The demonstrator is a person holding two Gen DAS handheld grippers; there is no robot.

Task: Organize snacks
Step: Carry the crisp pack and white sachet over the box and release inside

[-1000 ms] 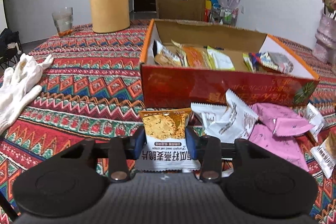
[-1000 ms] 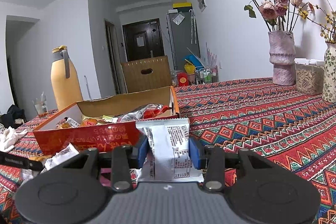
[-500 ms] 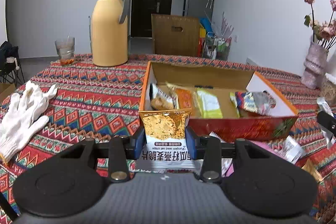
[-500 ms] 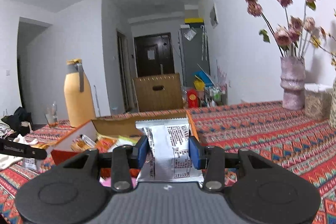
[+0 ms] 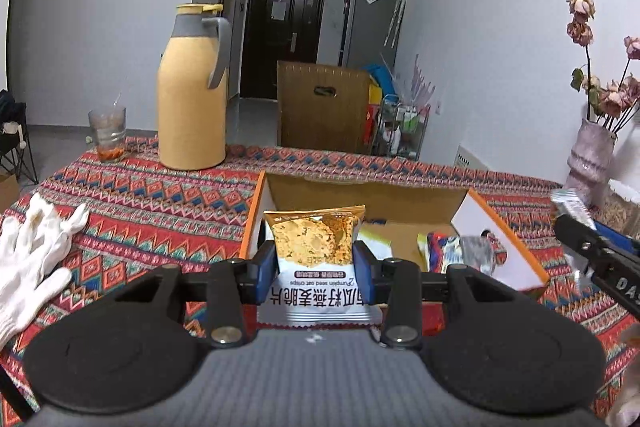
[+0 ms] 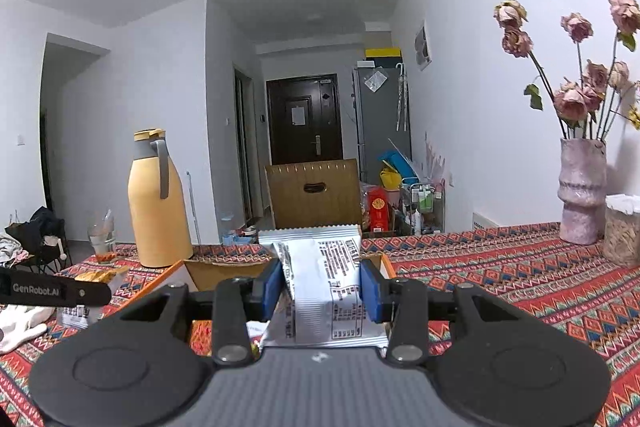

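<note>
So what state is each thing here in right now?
left gripper: shut on the oat crisp packet
right gripper: shut on the silver packet
snack box: open, snacks inside
flask: upright, lid on
glass: upright, nearly empty
white glove: lying flat

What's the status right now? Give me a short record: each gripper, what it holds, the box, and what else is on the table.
left gripper: jaws shut on the pumpkin seed oat crisps packet, raised in front of the box
right gripper: jaws shut on the silver snack packet, raised
cardboard box: open, already holds several snack packets
table: patterned cloth
also on table: yellow thermos, drinking glass, white gloves, flower vase
</note>
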